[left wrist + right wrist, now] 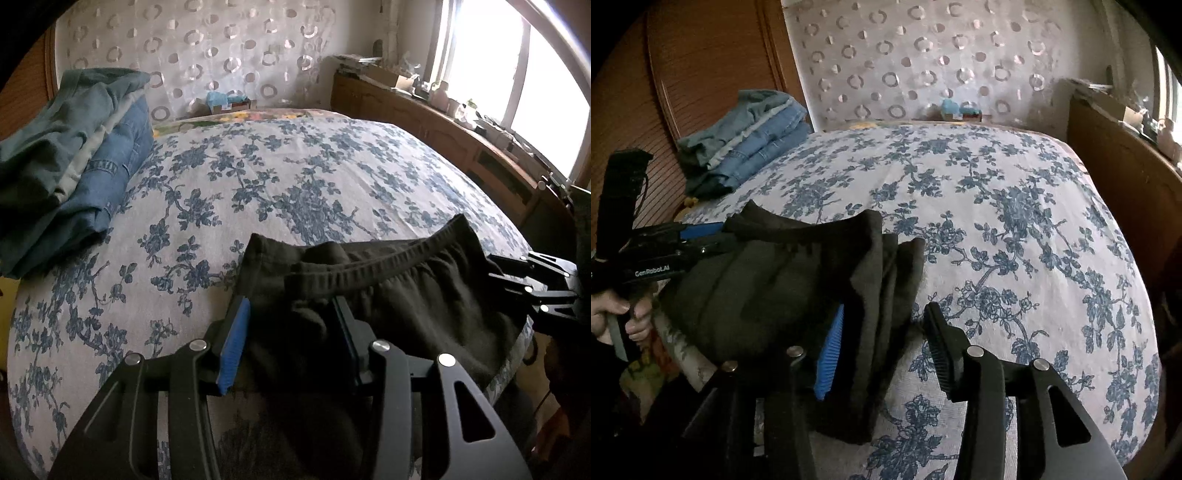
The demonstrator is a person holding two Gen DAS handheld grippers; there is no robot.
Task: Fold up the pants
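Observation:
Black pants (406,291) lie folded at the near edge of the bed, waistband up top; they also show in the right wrist view (775,288). My left gripper (291,339) is open, its jaws straddling a bunch of the black fabric at the pants' left end. My right gripper (886,350) is open, its jaws either side of the pants' folded right edge. The right gripper shows at the far right in the left wrist view (532,288). The left gripper shows at the left in the right wrist view (683,240).
The bed (295,177) has a white cover with blue flowers. A stack of folded jeans (74,158) sits at its far left corner, also in the right wrist view (746,140). A wooden cabinet (443,122) under a window runs along the right.

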